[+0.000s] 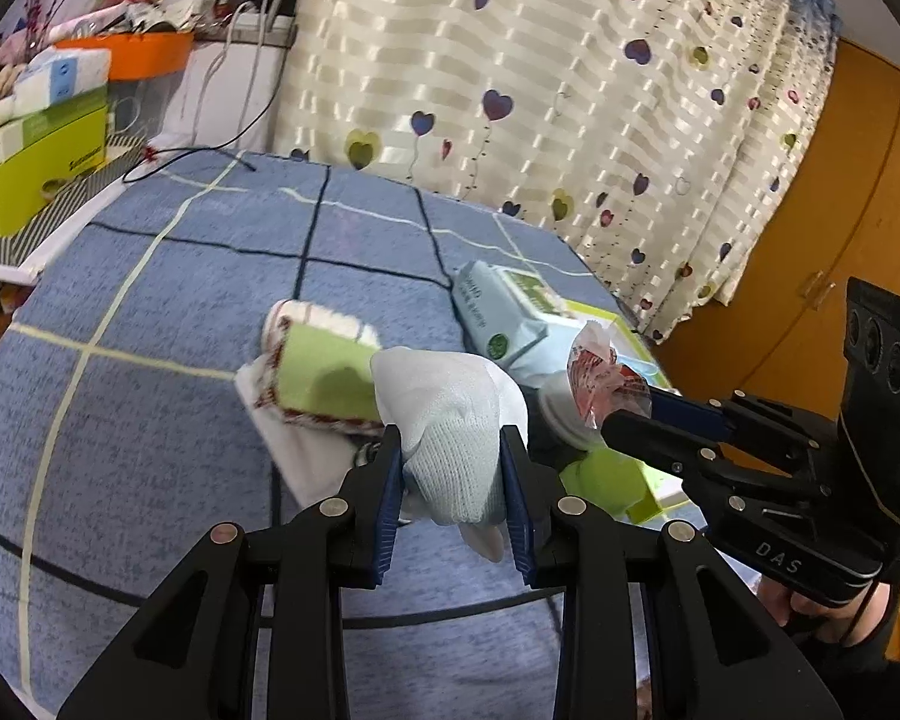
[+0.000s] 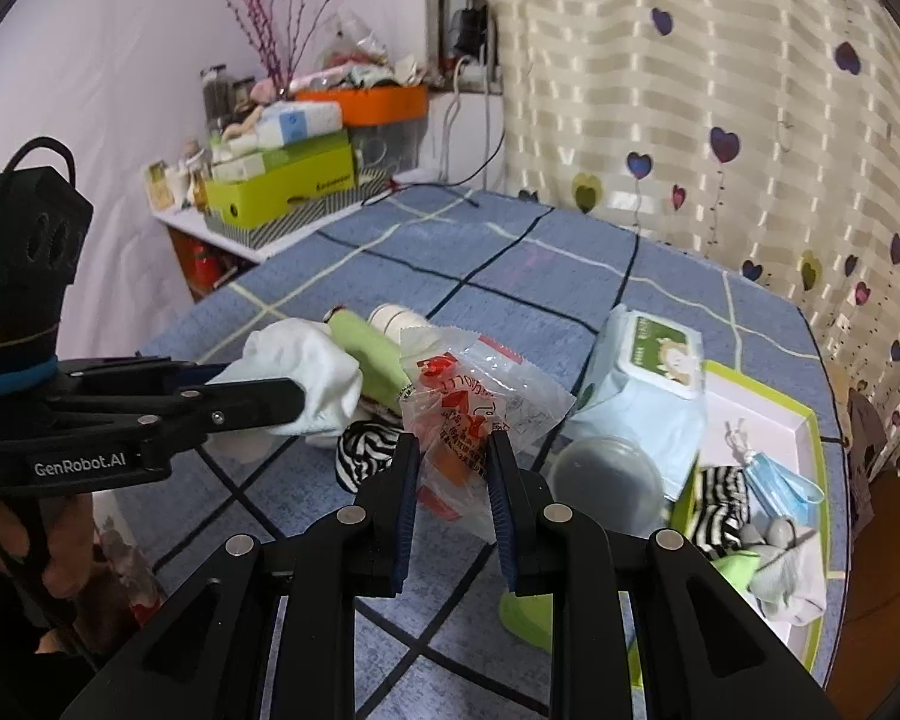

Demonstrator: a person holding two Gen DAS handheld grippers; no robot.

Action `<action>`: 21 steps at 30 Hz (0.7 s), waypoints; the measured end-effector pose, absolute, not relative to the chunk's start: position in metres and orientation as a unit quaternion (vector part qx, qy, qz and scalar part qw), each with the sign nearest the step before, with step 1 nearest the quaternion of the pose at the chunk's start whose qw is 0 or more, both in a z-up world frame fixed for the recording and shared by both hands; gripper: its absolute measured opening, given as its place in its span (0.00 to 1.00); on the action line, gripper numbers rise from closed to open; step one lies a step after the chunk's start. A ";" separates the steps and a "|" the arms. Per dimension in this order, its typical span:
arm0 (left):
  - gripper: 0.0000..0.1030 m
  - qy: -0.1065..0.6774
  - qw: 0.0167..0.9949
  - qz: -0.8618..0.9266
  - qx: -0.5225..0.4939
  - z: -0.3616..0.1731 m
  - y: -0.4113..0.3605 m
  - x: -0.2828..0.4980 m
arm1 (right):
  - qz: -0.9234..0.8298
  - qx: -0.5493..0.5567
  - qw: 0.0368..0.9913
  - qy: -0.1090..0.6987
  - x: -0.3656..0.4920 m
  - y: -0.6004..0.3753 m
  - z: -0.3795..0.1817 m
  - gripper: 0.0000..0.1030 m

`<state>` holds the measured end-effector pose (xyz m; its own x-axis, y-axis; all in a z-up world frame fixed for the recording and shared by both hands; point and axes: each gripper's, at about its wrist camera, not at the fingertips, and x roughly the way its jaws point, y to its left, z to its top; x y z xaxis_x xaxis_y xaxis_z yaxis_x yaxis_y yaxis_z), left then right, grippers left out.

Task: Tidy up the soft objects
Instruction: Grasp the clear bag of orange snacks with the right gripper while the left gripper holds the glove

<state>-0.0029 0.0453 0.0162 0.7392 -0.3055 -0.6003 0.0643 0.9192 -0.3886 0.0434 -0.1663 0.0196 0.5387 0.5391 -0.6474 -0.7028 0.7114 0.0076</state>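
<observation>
**Both your grippers are holding soft items above the blue bedcover**

Your left gripper [image 1: 453,468] is clamped on a white knitted glove [image 1: 450,420], its blue pads pressing the fabric from both sides, and the glove is lifted clear of the blue checked bedcover [image 1: 150,420]; your right gripper [image 2: 453,468] is pinched on a crinkly clear packet with red print [image 2: 468,402], the jaws nearly together with the plastic squeezed between them; the packet hangs just beside the glove; below and behind the glove lies a folded green cloth with a red-stitched edge [image 1: 324,378], resting on a white cloth [image 1: 306,450]; a pale blue pack of wet wipes [image 2: 642,396] leans on the rim of a green-edged tray [image 2: 810,432]; in the tray you can see a blue face mask [image 2: 780,480] and a zebra-striped fabric piece [image 2: 720,510]; a second striped piece [image 2: 363,450] sits on the bedcover near your right fingers; a clear round lid [image 2: 606,480] lies just beside the wipes; a heart-patterned curtain [image 1: 570,90] hangs behind, and a green box [image 2: 282,186] stands on a side shelf
</observation>
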 end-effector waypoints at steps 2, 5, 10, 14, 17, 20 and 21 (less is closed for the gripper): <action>0.31 0.345 0.917 -0.105 -0.169 0.020 0.038 -0.001 | 0.353 -0.120 0.872 0.316 0.043 -0.175 0.023 0.21; 0.31 0.345 0.918 -0.112 -0.160 0.026 0.024 0.004 | 0.345 -0.110 0.878 0.312 0.042 -0.189 0.025 0.21; 0.31 0.349 0.917 -0.124 -0.149 0.029 0.007 0.009 | 0.332 -0.095 0.887 0.308 0.043 -0.210 0.027 0.21; 0.31 0.350 0.916 -0.134 -0.140 0.032 -0.006 0.012 | 0.322 -0.084 0.893 0.303 0.044 -0.228 0.029 0.21; 0.31 0.351 0.916 -0.142 -0.134 0.035 -0.018 0.014 | 0.313 -0.077 0.898 0.300 0.045 -0.240 0.031 0.21; 0.31 0.352 0.915 -0.148 -0.129 0.036 -0.026 0.016 | 0.304 -0.071 0.901 0.300 0.045 -0.251 0.031 0.21; 0.31 0.352 0.915 -0.151 -0.127 0.036 -0.030 0.016 | 0.302 -0.069 0.902 0.300 0.045 -0.255 0.031 0.21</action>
<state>0.0160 -0.0299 0.0363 0.7063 -0.3660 -0.6060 0.1865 0.9219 -0.3395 0.0453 -0.2545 0.0305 0.6373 0.5037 -0.5831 -0.5866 0.8079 0.0569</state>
